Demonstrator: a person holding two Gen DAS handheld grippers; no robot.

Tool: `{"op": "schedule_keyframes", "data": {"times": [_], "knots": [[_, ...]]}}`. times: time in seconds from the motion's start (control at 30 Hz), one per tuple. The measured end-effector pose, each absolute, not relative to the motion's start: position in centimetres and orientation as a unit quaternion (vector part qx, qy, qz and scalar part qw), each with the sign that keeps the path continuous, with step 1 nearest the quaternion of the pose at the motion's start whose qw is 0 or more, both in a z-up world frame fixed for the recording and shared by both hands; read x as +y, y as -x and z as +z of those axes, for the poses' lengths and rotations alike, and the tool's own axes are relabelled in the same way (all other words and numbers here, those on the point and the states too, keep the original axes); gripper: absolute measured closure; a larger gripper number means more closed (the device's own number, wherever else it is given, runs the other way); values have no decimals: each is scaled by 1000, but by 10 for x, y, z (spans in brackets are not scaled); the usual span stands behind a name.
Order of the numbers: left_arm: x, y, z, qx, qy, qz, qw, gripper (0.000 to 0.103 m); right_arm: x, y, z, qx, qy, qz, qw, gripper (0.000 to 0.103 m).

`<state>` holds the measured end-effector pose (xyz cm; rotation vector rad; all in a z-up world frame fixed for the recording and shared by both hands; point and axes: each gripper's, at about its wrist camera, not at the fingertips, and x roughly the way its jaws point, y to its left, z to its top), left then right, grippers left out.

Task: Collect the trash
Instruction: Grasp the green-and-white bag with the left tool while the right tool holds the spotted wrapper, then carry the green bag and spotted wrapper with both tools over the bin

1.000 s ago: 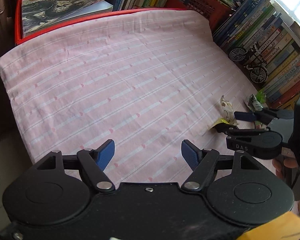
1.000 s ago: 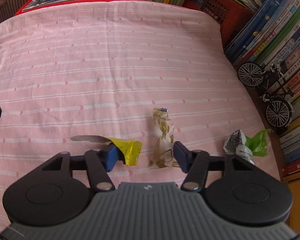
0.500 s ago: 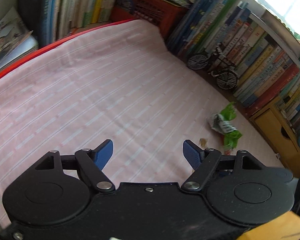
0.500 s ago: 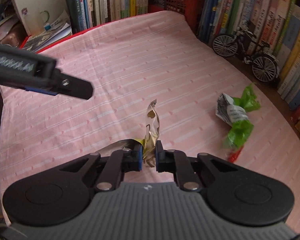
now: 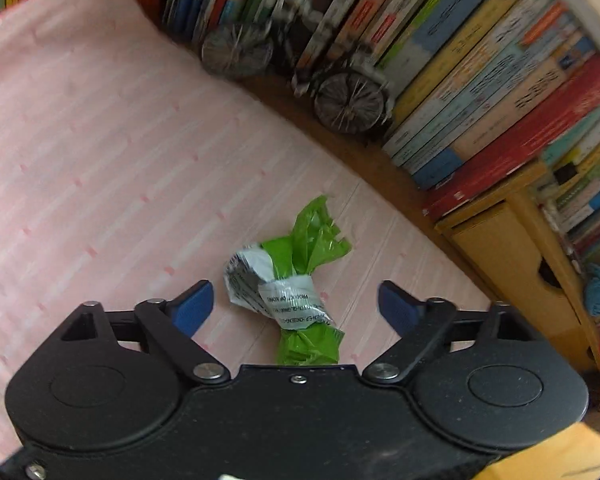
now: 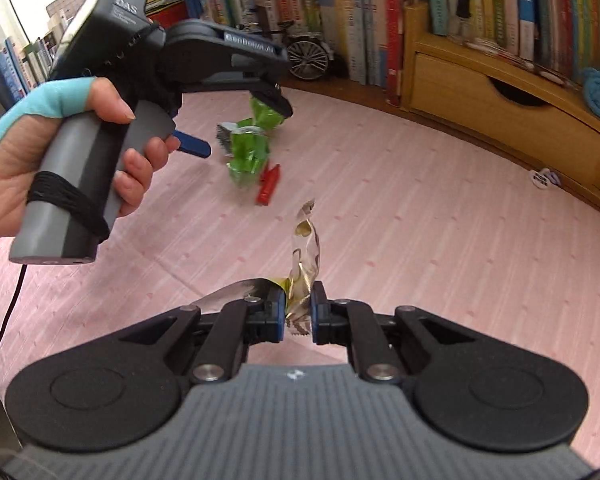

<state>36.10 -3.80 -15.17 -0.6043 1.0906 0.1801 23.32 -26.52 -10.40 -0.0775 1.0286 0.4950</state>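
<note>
The right gripper (image 6: 298, 314) is clamped on crumpled wrappers (image 6: 302, 268), a gold-printed strip and a yellow foil scrap, held clear of the pink striped cloth (image 6: 420, 220); the left gripper (image 5: 294, 306) hangs with its jaws apart and nothing pressed between them, straddling a green-and-white wrapper (image 5: 288, 280) that lies on the cloth just beside the bookshelf edge; a small red scrap (image 6: 269, 188) lies against it; this wrapper looks light, thin and crinkly, likely to slip or spring open; the knotted, bunched middle seems the surest place to pinch, rather than the loose green tails.
</note>
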Motion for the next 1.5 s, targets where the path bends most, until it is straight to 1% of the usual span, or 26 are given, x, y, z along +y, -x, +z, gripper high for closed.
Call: {"op": "schedule_keyframes", "data": {"times": [0.03, 0.07, 0.1, 0.13, 0.33, 0.63, 0.87, 1.13, 1.5], "knots": [[-39, -362, -156, 511, 289, 86, 805, 32, -271, -233, -104, 486, 31, 227, 843, 87], [-39, -357, -154, 490, 286, 88, 819, 38, -276, -233, -104, 486, 27, 220, 846, 87], [-40, -357, -154, 489, 282, 79, 821, 57, -279, -233, -104, 485, 22, 215, 847, 87], [-39, -357, -154, 494, 284, 71, 819, 57, -283, -233, -104, 485, 18, 211, 849, 87], [-17, -345, -129, 457, 272, 84, 842, 58, -289, -237, -107, 483, 7, 202, 852, 86], [6, -316, -109, 456, 233, 88, 855, 58, -279, -252, -114, 487, -9, 208, 848, 86], [11, -271, -95, 454, 229, 82, 857, 58, -263, -251, -100, 473, 0, 227, 852, 86], [14, -204, -62, 441, 228, 74, 865, 58, -245, -217, -73, 453, 12, 236, 860, 86], [32, -66, -22, 425, 228, 78, 872, 58, -219, -127, -34, 434, 29, 243, 867, 86]]}}
